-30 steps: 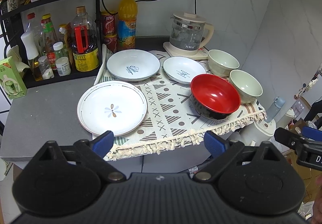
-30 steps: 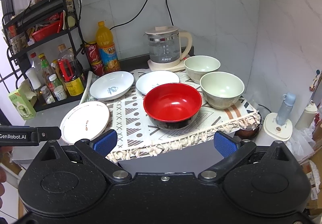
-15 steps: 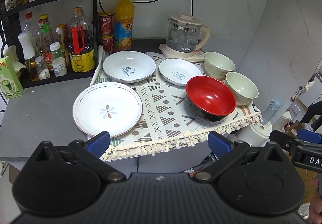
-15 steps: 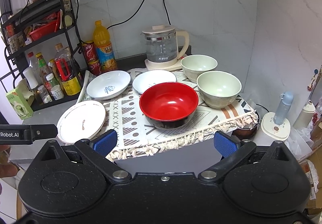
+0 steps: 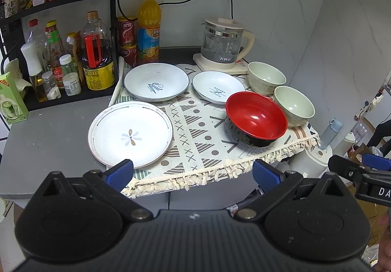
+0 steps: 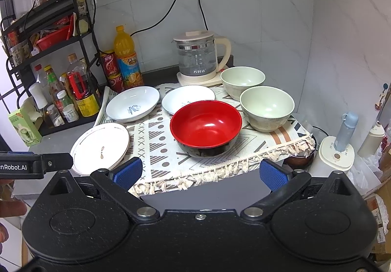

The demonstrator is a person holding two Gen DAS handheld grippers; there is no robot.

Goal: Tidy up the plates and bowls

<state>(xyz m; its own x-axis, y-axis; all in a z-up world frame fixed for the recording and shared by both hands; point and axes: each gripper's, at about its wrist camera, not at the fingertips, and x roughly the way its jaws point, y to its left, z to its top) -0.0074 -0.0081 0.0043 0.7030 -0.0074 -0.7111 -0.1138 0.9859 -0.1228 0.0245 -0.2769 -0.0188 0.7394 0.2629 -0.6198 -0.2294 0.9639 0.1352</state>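
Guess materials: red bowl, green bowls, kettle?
Red bowl: likely glossy melamine or lacquered plastic, red inside, black outside, sharp highlights. Green bowls: probably glazed ceramic, mottled outer walls. Kettle: clear glass body, cream plastic lid and handle.

Just ahead of the left gripper's left finger [image 5: 119,171] lies a flat white plate with a flower motif [image 5: 130,133]. Beyond it sit a white deep plate [image 5: 156,81] and a smaller white dish [image 5: 218,87], side by side. Ahead of the right finger [image 5: 265,173] stands an upright red bowl with a black outside [image 5: 255,120], touching one of two pale green bowls [image 5: 293,104] [image 5: 266,76].
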